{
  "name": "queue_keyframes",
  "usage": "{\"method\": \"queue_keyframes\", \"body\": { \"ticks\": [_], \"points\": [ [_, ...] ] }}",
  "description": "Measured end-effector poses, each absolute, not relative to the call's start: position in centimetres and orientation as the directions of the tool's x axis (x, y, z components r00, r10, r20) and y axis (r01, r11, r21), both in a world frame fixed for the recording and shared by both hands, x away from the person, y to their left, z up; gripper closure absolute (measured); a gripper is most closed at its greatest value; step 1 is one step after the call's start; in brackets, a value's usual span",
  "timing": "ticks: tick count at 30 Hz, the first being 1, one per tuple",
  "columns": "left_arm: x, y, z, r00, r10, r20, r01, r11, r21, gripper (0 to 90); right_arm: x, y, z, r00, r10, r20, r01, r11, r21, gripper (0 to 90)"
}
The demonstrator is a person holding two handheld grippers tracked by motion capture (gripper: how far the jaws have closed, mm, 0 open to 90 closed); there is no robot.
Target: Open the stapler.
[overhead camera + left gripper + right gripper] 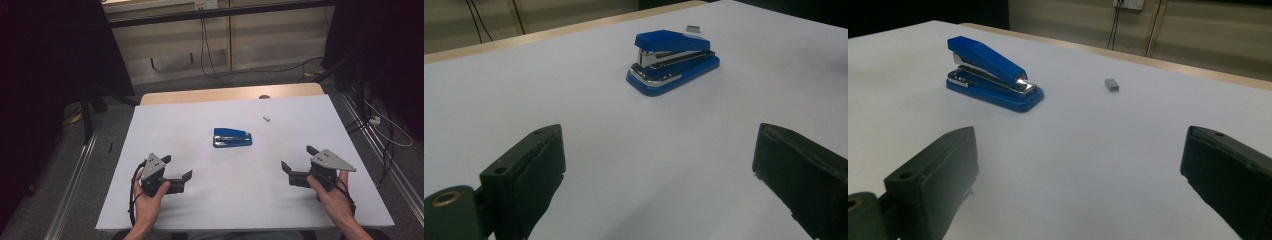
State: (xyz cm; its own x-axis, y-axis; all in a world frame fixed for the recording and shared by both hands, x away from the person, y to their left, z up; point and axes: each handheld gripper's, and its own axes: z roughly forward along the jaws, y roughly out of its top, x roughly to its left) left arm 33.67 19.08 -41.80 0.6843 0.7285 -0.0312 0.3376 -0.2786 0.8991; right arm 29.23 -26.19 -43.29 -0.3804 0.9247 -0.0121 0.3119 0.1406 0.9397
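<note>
Pre-grasp stage, nothing picked up yet. Left gripper and right gripper both sat wide open and empty near the tabletop's front edge. Blue plastic stapler with chrome mechanism lay mid-table, between and ahead of both, well apart from either. Small grey staple block lay toward the far edge, right of it. Next move, I'd judge: reach forward and bracket the stapler body.

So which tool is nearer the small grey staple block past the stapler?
The right tool. It sits near the table's right front, with the staple block ahead and slightly left. The left tool is across the table, beyond the blue stapler.
</note>
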Motion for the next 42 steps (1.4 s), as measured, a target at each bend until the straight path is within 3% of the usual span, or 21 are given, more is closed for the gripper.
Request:
{"method": "queue_keyframes", "body": {
  "ticks": [3, 17, 24, 28, 32, 42],
  "points": [
    [34.0, 18.6, -41.6, 0.692, 0.722, -0.019, 0.324, -0.287, 0.902, 6.8, 29.2, -25.9, -42.9, -0.391, 0.92, 0.024, 0.314, 0.108, 0.943, 1.7],
    [36.0, 16.5, -41.4, 0.729, 0.68, -0.075, 0.322, -0.244, 0.915, 4.4, 30.3, -24.1, -42.7, -0.442, 0.897, -0.008, 0.301, 0.157, 0.941, 1.2],
    [36.8, 15.1, -41.9, 0.763, 0.646, -0.022, 0.304, -0.328, 0.894, 5.2, 31.3, -23.2, -42.5, -0.469, 0.883, -0.018, 0.278, 0.167, 0.946, 1.5],
    [37.2, 14.5, -42.0, 0.766, 0.642, -0.037, 0.322, -0.333, 0.887, 5.3, 31.8, -22.6, -42.6, -0.484, 0.875, -0.028, 0.263, 0.176, 0.949, 3.1],
    [37.4, 14.0, -41.6, 0.735, 0.677, 0.028, 0.29, -0.351, 0.89, 5.3, 32.3, -21.5, -42.5, -0.483, 0.875, -0.023, 0.247, 0.161, 0.956, 4.2],
    [38.5, 13.4, -42.2, 0.741, 0.672, 0.006, 0.313, -0.353, 0.881, 4.6, 33.9, -19.6, -42.5, -0.51, 0.86, 0.012, 0.251, 0.135, 0.958, 5.1]
  ]
}}
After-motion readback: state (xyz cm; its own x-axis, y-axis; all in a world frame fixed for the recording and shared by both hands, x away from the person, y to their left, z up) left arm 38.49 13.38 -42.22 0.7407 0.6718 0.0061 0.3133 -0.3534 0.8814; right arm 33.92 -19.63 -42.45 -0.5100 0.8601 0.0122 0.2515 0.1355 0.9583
